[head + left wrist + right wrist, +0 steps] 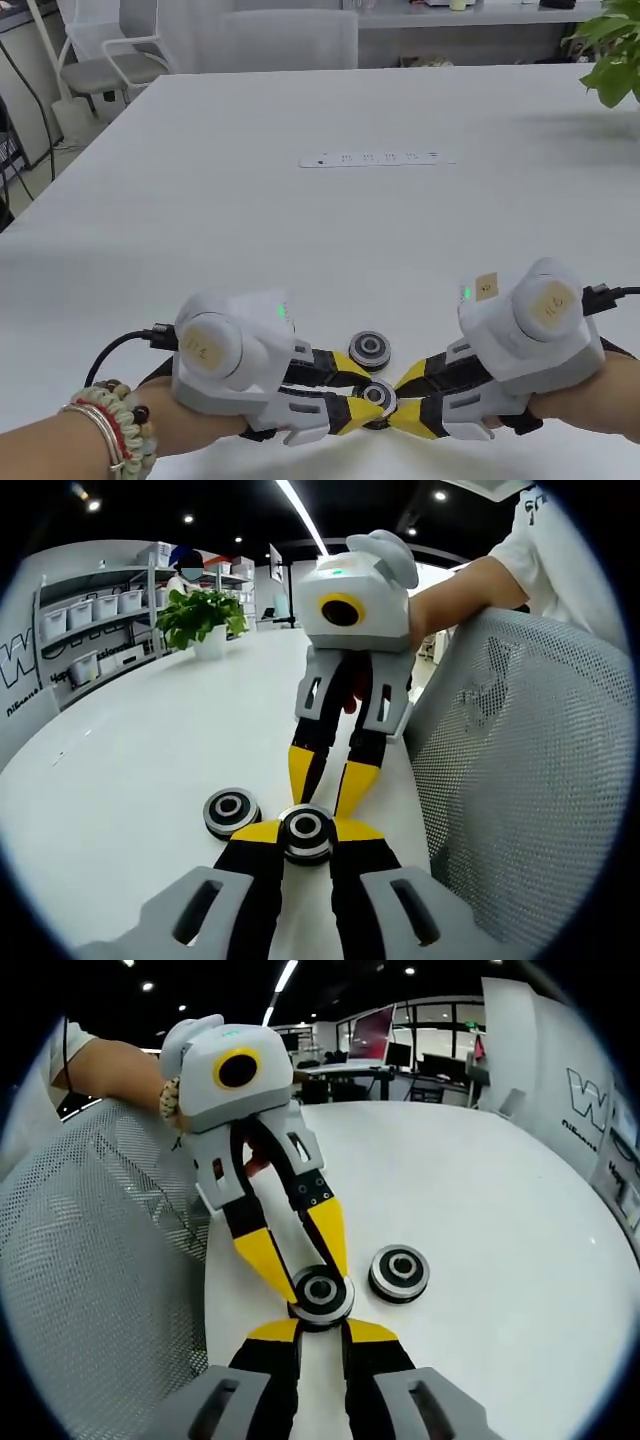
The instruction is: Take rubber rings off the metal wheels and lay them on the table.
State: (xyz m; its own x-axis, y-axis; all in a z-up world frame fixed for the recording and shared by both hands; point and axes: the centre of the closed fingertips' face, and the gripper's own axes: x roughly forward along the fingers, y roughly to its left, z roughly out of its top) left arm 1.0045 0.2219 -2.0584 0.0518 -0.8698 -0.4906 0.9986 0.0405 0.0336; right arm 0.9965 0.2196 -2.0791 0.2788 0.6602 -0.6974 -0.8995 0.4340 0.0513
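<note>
The yellow jaw tips hide the sides of the near wheel (377, 396). The left gripper (352, 390) pinches this wheel. The right gripper (408, 398) has its jaws a little apart with the tips against the same wheel; whether it grips is hard to tell. The far wheel (370, 349) lies flat just beyond, with its rubber ring (400, 1296) on it. The table (300, 230) is white. Far off are one power strip (377, 159), one plant (610, 50) at the right and a white chair (110, 55) at the left. That makes two wheels and two grippers.
</note>
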